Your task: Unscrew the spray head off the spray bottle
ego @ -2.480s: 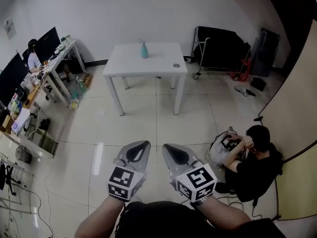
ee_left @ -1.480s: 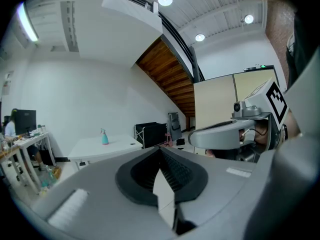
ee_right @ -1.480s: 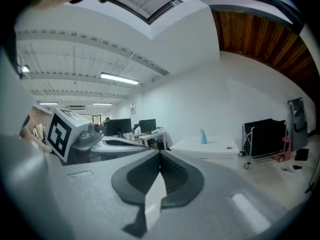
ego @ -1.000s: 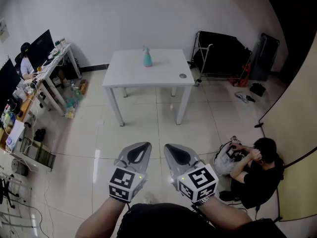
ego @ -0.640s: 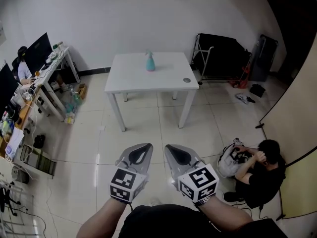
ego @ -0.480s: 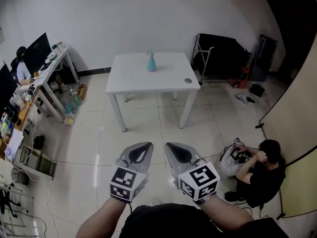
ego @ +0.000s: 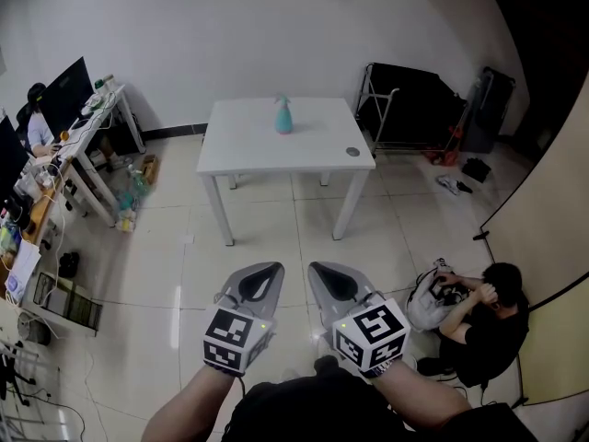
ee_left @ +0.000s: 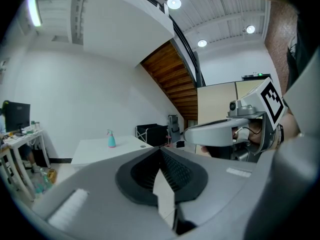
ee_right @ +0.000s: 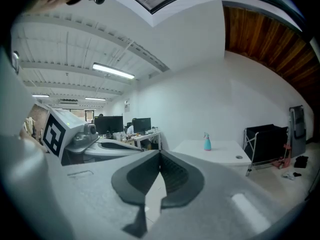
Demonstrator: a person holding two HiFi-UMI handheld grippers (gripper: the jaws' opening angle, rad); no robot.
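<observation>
A small teal spray bottle with a pale spray head stands upright near the back of a white table across the room. It also shows far off as the bottle in the left gripper view and the bottle in the right gripper view. My left gripper and right gripper are held low, side by side, well short of the table. Both are shut with nothing between the jaws.
A small round object lies at the table's right front. A black cart stands to the right of it. Desks with monitors line the left wall, with a person seated there. Another person sits on the floor at the right.
The view has drifted a little closer to the table, which now sits slightly further right in frame. Both grippers keep the same pose, shut and empty.
</observation>
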